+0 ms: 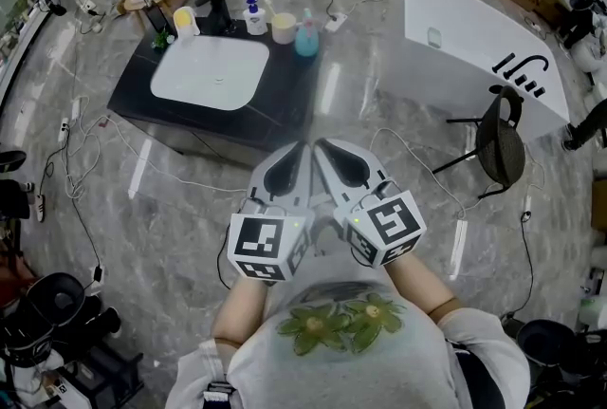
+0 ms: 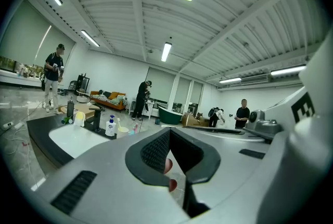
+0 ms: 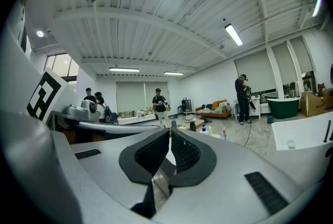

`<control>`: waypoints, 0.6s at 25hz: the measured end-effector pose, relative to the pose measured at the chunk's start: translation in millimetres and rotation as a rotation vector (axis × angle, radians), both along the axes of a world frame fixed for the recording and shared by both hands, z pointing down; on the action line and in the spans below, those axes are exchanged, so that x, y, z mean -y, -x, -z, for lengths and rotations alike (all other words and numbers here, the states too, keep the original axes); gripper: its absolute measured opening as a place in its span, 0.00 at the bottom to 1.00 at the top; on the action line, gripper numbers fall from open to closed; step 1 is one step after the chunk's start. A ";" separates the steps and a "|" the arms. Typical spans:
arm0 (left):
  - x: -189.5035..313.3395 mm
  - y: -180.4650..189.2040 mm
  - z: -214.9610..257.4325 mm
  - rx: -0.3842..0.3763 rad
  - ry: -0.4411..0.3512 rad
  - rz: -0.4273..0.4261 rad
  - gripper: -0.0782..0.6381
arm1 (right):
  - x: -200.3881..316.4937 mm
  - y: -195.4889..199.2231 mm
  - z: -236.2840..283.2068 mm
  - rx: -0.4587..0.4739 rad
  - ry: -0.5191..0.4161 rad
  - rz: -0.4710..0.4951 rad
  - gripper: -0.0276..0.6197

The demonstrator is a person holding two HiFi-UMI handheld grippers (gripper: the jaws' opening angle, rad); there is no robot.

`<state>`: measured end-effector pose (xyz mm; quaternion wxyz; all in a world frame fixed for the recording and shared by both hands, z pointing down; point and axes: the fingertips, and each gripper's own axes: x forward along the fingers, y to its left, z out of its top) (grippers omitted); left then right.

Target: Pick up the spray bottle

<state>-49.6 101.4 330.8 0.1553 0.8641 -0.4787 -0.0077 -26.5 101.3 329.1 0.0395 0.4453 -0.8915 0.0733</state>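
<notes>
Well beyond jaws: spray bottle [image 1: 306, 33] (teal)

Our count around the washbasin counter
We count one teal spray bottle [image 1: 306, 34], one white pump bottle [image 1: 253, 17], one cream cup [image 1: 284, 27], one washbasin [image 1: 209, 72], one bathtub [image 1: 474, 37], one black chair [image 1: 503, 147], and two grippers, the left gripper [image 1: 300, 151] and the right gripper [image 1: 322, 149].

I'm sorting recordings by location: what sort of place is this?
Probably a large studio hall with a mock bathroom: a counter with a white sink stands alone on the open floor, a white bathtub sits nearby, and an orange sofa is further back.
</notes>
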 end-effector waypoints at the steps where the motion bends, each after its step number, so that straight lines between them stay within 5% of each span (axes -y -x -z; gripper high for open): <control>1: -0.1 -0.4 -0.5 0.000 0.002 -0.001 0.12 | 0.5 -0.5 0.4 0.004 0.001 0.000 0.08; 15: 26.9 -14.1 -16.2 0.005 0.052 -0.005 0.12 | 30.2 -15.0 -10.8 0.005 0.040 -0.005 0.08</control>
